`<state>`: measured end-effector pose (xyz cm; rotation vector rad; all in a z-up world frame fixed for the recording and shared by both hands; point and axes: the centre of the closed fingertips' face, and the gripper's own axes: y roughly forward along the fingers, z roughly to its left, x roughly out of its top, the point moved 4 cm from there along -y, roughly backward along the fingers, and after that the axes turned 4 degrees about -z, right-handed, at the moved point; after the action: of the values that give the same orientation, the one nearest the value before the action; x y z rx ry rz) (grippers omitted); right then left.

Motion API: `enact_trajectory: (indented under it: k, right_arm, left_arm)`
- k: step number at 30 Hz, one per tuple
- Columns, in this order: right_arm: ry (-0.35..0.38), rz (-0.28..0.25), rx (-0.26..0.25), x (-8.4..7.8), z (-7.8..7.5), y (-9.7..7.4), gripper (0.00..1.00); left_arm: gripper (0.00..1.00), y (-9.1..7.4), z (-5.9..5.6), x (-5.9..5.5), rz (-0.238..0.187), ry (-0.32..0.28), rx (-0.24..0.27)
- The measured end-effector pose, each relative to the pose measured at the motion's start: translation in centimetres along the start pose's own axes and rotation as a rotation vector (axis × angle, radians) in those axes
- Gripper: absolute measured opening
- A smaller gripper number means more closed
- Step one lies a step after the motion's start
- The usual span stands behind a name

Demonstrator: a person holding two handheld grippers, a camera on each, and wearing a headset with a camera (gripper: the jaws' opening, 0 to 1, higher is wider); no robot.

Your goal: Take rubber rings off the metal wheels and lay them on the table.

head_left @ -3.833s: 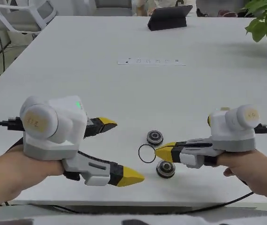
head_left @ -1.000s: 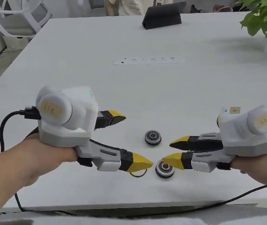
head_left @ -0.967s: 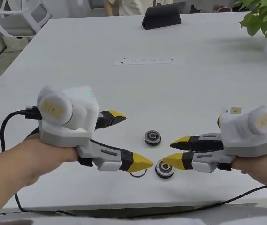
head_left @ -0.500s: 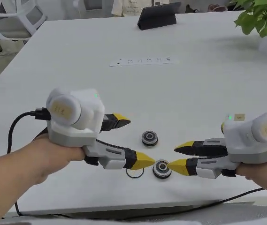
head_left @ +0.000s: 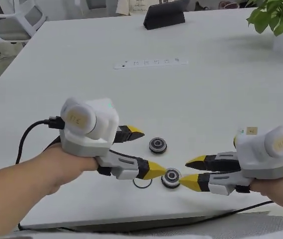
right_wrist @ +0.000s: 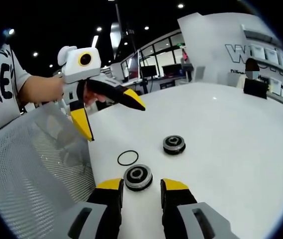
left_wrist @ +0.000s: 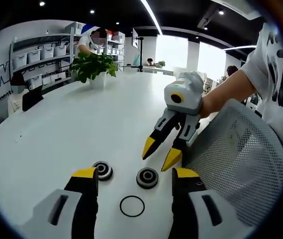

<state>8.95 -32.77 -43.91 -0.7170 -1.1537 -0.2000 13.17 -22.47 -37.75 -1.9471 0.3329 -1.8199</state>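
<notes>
1 rubber ring (head_left: 142, 183) lies loose on the bench (head_left: 216, 99) beside the near metal wheel (head_left: 171, 178). Your left hand-held gripper (right_wrist: 116, 124) and right hand-held gripper (head_left: 184, 171), both released, flank that wheel: next, pin it and peel its ring.

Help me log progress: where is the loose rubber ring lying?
In the head view the rubber ring lies on the table just left of the nearer metal wheel.
</notes>
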Motion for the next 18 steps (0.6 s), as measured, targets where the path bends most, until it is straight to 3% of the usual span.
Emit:
enact_trajectory:
  k: [18]
  right_arm:
    - [-0.009, 0.016, 0.014, -1.2, 0.3, 0.7, 0.23]
  left_arm:
    - [0.44, 2.2, -0.7, -1.9, 0.057, -0.016, -0.045]
